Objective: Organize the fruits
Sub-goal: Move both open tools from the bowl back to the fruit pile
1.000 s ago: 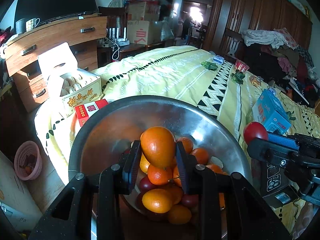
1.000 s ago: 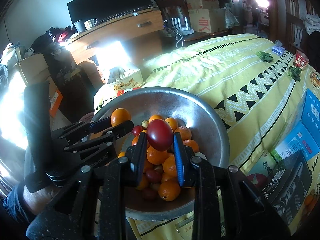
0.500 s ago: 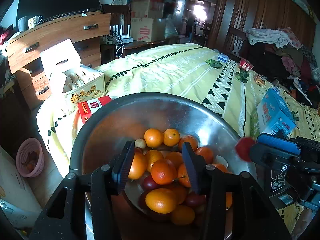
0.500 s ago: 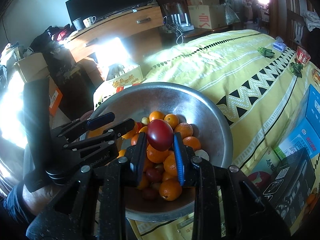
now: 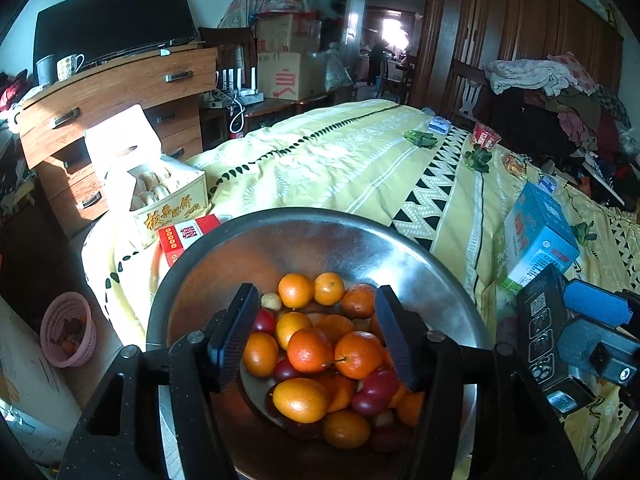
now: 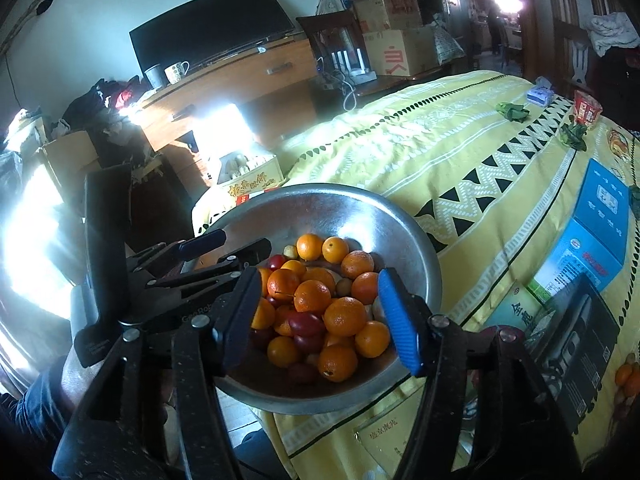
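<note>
A steel bowl stands at the corner of the yellow bedspread, holding several oranges and dark red fruits. My left gripper is open and empty, jaws wide apart just above the fruit pile. My right gripper is open and empty over the bowl's near side. The left gripper also shows in the right wrist view at the bowl's left rim, and the right gripper's blue pad shows at the right of the left wrist view.
A pastry box and a red pack lie behind the bowl. A blue carton and a black box sit to the right. A pink basket stands on the floor left. A dresser stands behind.
Both grippers have opened. The orange from the left gripper and the red fruit from the right gripper now lie among the fruit in the bowl.
</note>
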`<state>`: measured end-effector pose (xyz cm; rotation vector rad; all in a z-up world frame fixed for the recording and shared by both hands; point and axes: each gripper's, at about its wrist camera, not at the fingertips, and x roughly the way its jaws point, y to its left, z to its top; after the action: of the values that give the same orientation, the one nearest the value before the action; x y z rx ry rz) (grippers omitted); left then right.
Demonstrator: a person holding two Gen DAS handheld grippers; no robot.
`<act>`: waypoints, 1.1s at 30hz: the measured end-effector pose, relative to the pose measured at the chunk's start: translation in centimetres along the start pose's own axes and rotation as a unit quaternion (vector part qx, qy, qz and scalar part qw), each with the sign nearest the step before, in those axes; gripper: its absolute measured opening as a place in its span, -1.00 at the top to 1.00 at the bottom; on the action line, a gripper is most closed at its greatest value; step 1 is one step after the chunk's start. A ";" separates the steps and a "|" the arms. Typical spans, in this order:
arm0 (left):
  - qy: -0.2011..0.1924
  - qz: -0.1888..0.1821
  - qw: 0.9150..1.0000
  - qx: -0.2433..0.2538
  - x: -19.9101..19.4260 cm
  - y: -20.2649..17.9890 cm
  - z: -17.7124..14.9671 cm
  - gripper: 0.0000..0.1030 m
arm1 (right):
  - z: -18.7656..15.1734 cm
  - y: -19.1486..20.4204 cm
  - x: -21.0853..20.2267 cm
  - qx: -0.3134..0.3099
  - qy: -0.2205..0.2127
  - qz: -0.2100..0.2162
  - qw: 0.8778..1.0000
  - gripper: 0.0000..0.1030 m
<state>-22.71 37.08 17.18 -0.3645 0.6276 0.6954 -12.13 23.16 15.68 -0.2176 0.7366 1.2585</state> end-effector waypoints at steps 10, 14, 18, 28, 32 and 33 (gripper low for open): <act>-0.030 -0.071 0.994 0.075 -3.8 -9.9 0.5 -0.26 | -3.6 -3.7 -7.6 0.041 -0.041 -0.045 0.997 -0.29; -0.033 -0.110 0.986 0.118 -5.0 -15.6 -0.2 -0.26 | -5.6 -5.9 -11.1 0.066 -0.057 -0.075 0.993 -0.30; -0.034 -0.145 0.977 0.152 -6.3 -21.0 -1.1 -0.26 | -7.4 -7.8 -14.7 0.080 -0.074 -0.113 0.988 -0.32; -0.026 -0.201 0.954 0.222 -8.2 -31.2 -3.6 -0.26 | -12.0 -12.0 -22.9 0.115 -0.112 -0.218 0.963 -0.62; -0.021 -0.207 0.949 0.237 -8.3 -33.6 -4.3 -0.26 | -13.8 -13.4 -26.5 0.132 -0.138 -0.282 0.940 -1.00; -0.020 -0.208 0.948 0.241 -8.3 -34.2 -4.5 -0.27 | -14.2 -14.0 -27.2 0.140 -0.140 -0.291 0.936 -1.00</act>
<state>-5.92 6.27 22.74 -0.0208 0.6343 0.1312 -7.91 -10.20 18.29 -0.0139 0.5376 0.5920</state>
